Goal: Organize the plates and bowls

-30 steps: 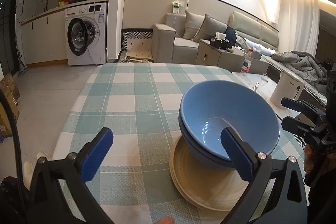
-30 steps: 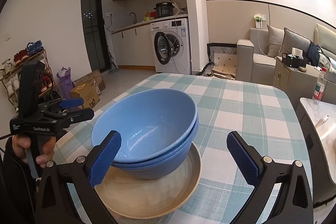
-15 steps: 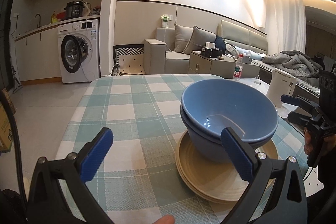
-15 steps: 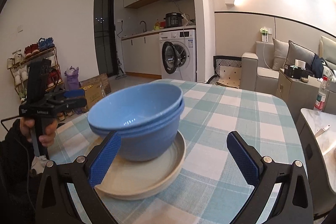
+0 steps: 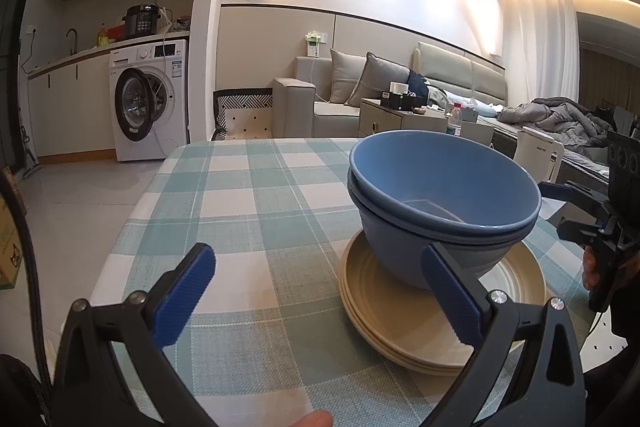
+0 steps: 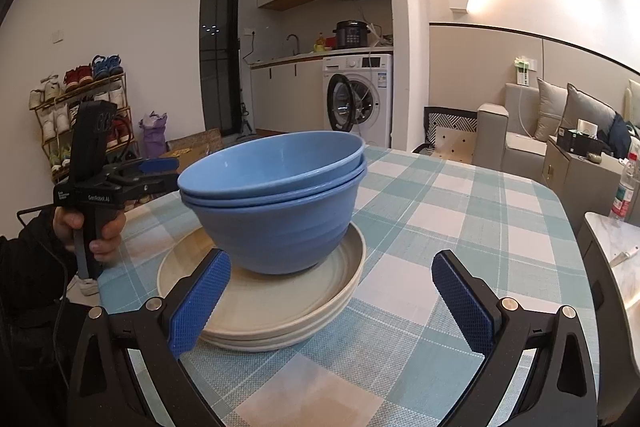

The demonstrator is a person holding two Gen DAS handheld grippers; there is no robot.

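Note:
Two nested blue bowls [image 5: 440, 203] [image 6: 276, 199] sit on a stack of cream plates [image 5: 436, 319] [image 6: 264, 303] on the green-checked tablecloth [image 5: 260, 211] [image 6: 440, 219]. My left gripper [image 5: 316, 291] is open, low and near the table's edge, its right finger just in front of the plates; nothing lies between the fingers. My right gripper [image 6: 332, 295] is also open and empty, on the opposite side of the stack, with the plate rim between its fingers. Each gripper shows in the other's view, held in a hand at the table's side.
A white kettle [image 5: 538, 153] stands on a side surface beyond the bowls. A washing machine [image 5: 150, 99], a sofa [image 5: 348, 95] and a shoe rack [image 6: 80, 115] lie beyond the table. A marble side table [image 6: 616, 247] with a bottle [image 6: 624, 187] flanks the table's right edge.
Both grippers have dropped lower and tilted up towards level, so the bowls now appear from the side instead of from above. The stack has stayed in place.

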